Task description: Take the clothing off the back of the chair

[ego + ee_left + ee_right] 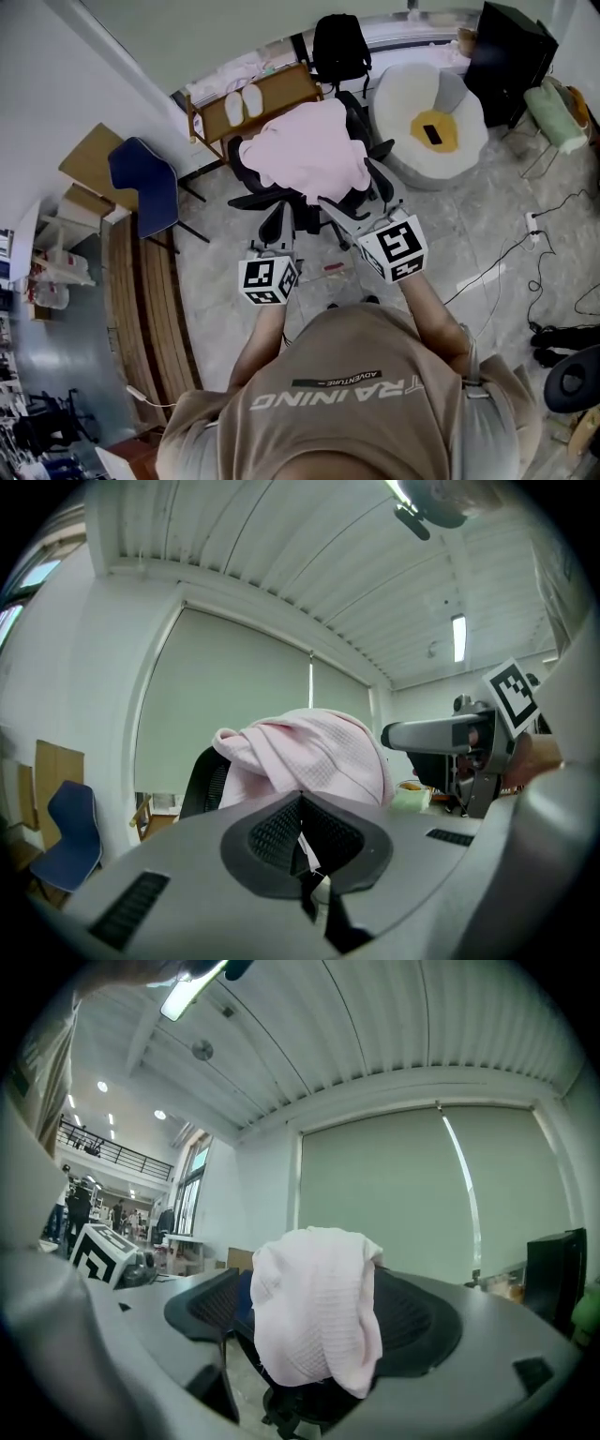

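Pink waffle-knit garment (314, 155) – draped over the backrest of a black mesh office chair (246, 178), bunched at the top, its lower edge hanging loose down the near side; one corner trails lowest in the right gripper view.

Right gripper (309, 1321) – held level, tongs spread wide on either side of the garment, pads not pressing on it.

Left gripper (300, 808) – held level just beside the right one, tongs pressed together to a thin slit, short of the chair.

Open room – bare pale floor between the person and the chair, and more to the right as far as a run of cables (539, 230).

Flanking items – blue chair (141, 183) close on the left, wooden bench (281, 89) just behind, white beanbag with a yellow centre (431, 117) near on the right, black backpack (339, 47) by the wall.

Writing – person's beige T-shirt (337, 412) reads "TRAINING" with "ADVENTURE" in small print; black-and-white square markers on both gripper cubes.
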